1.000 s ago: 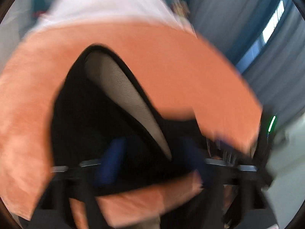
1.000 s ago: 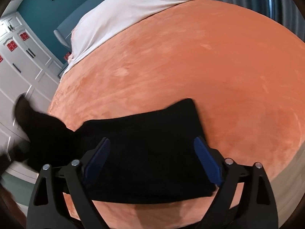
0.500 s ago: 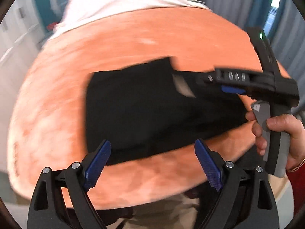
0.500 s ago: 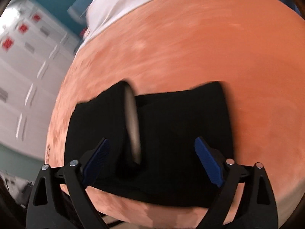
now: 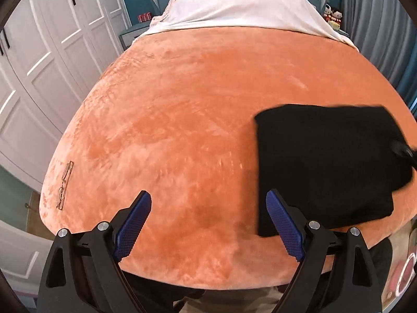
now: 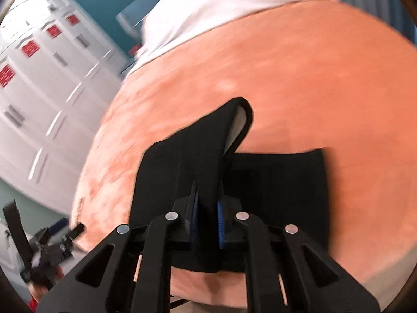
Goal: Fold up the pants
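Note:
The black pants (image 5: pixel 325 161) lie folded in a square on the orange blanket (image 5: pixel 182 120), right of my left gripper (image 5: pixel 208 224), which is open and empty over bare blanket near the bed's front edge. In the right wrist view my right gripper (image 6: pixel 207 221) is shut on the near left part of the pants (image 6: pixel 281 180). It lifts a flap (image 6: pixel 208 140) whose pale lining (image 6: pixel 237 125) shows. The right gripper's tip also shows in the left wrist view at the far right (image 5: pixel 404 152).
A pair of glasses (image 5: pixel 64 185) lies at the blanket's left edge. A white sheet (image 5: pixel 242 7) covers the head of the bed. White wardrobes (image 5: pixel 39 65) stand to the left, curtains to the right. The left gripper (image 6: pixel 52 242) shows at lower left of the right wrist view.
My left gripper let go of the pants and drew back to the left, open. My right gripper closed on the near part of the pants and raised a flap.

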A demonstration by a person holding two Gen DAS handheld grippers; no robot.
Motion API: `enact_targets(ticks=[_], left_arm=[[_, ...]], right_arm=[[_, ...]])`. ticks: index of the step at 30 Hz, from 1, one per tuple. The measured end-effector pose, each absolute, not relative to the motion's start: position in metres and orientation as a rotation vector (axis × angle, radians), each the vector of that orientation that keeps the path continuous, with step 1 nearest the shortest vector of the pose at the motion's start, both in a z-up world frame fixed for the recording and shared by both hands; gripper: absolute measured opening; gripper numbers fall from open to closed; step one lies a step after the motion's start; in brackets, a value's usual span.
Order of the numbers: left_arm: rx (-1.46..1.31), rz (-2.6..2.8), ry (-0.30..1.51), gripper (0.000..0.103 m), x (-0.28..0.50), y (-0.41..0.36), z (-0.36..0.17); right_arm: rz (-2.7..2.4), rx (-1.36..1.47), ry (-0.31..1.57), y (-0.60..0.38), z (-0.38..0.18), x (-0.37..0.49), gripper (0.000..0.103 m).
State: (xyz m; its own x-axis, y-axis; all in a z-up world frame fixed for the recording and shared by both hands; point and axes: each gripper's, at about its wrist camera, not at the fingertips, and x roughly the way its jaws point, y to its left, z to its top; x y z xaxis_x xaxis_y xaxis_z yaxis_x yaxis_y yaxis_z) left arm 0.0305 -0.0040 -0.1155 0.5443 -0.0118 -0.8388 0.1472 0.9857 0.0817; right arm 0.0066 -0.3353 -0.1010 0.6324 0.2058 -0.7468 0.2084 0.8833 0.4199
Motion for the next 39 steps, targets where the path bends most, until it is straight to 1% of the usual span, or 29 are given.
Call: enact_targets(ticks=[2,3,4,5,6,7,8,9,11,12,16,18,20,21,22,24,26,27,28,29,30,31,33,34,35,36,37,38,39], left_arm=[[0.140,-0.105,1.008,0.088,0.034,-0.009,-0.123],[0.142,-0.113,1.029,0.088,0.036,-0.014,-0.130],[0.148,-0.123,1.050,0.088,0.039,-0.021,-0.135],[0.157,-0.133,1.063,0.088,0.040,-0.026,-0.137],[0.172,-0.137,1.071,0.088,0.043,-0.034,-0.140],[0.178,-0.137,1.071,0.088,0.043,-0.039,-0.140],[0.174,-0.142,1.067,0.088,0.044,-0.042,-0.138],[0.161,-0.152,1.057,0.088,0.044,-0.045,-0.135],[0.146,-0.160,1.045,0.088,0.047,-0.050,-0.135],[0.147,-0.164,1.053,0.088,0.049,-0.054,-0.137],[0.179,-0.181,1.094,0.088,0.051,-0.077,-0.154],[0.224,-0.193,1.113,0.088,0.048,-0.089,-0.165],[0.283,-0.196,1.127,0.088,0.046,-0.099,-0.176],[0.324,-0.198,1.134,0.088,0.045,-0.104,-0.185],[0.349,-0.195,1.142,0.088,0.044,-0.106,-0.191],[0.359,-0.205,1.158,0.089,0.044,-0.107,-0.200],[0.333,-0.206,1.165,0.089,0.045,-0.104,-0.204],[0.313,-0.210,1.168,0.089,0.046,-0.102,-0.206],[0.300,-0.210,1.173,0.089,0.047,-0.101,-0.207],[0.287,-0.214,1.180,0.089,0.048,-0.100,-0.208],[0.279,-0.222,1.190,0.090,0.050,-0.100,-0.208],[0.273,-0.230,1.197,0.090,0.051,-0.099,-0.206],[0.257,-0.238,1.182,0.089,0.052,-0.094,-0.195],[0.243,-0.240,1.165,0.089,0.052,-0.090,-0.188],[0.220,-0.246,1.157,0.090,0.054,-0.085,-0.183],[0.178,-0.262,1.162,0.090,0.057,-0.079,-0.180],[0.142,-0.275,1.174,0.090,0.061,-0.075,-0.180],[0.090,-0.297,1.190,0.090,0.066,-0.070,-0.182],[0.058,-0.314,1.205,0.090,0.070,-0.069,-0.186]], right_arm=[[-0.108,0.450,0.945,-0.359,-0.120,-0.008,0.018],[-0.160,0.407,1.034,-0.370,-0.152,-0.010,0.022],[-0.184,0.407,1.117,-0.378,-0.184,-0.010,0.038],[-0.187,0.485,1.101,-0.388,-0.199,-0.018,0.043],[-0.186,0.567,1.053,-0.396,-0.195,-0.025,0.046],[-0.178,0.635,1.010,-0.402,-0.187,-0.032,0.046],[-0.195,0.650,0.976,-0.405,-0.178,-0.037,0.047],[-0.245,0.627,0.902,-0.405,-0.159,-0.044,0.047],[-0.190,0.604,0.841,-0.398,-0.134,-0.041,0.038],[-0.150,0.600,0.834,-0.392,-0.125,-0.035,0.036],[0.037,0.487,0.860,-0.346,-0.104,0.014,0.025],[0.094,0.443,0.912,-0.333,-0.123,0.046,0.021],[0.053,0.412,1.013,-0.332,-0.168,0.084,0.020],[0.002,0.403,1.047,-0.339,-0.185,0.088,0.000],[-0.044,0.443,1.081,-0.358,-0.202,0.095,0.000],[-0.062,0.625,1.033,-0.383,-0.194,0.087,0.000],[-0.047,0.598,0.985,-0.376,-0.170,0.082,0.005],[-0.036,0.529,0.972,-0.363,-0.159,0.080,0.006],[-0.019,0.450,0.973,-0.352,-0.156,0.081,0.014],[-0.019,0.401,0.989,-0.350,-0.161,0.085,0.020],[-0.056,0.321,1.045,-0.354,-0.180,0.090,0.012],[-0.074,0.324,1.072,-0.357,-0.189,0.093,0.001],[-0.084,0.463,1.040,-0.377,-0.185,0.081,0.001],[-0.089,0.501,1.016,-0.384,-0.177,0.072,0.006],[-0.137,0.503,0.975,-0.390,-0.161,0.057,0.009],[-0.176,0.487,0.953,-0.395,-0.154,0.045,0.021],[-0.219,0.474,0.931,-0.400,-0.145,0.029,0.038],[-0.246,0.478,0.917,-0.403,-0.139,0.018,0.046],[-0.282,0.499,0.897,-0.411,-0.134,-0.004,0.057]])
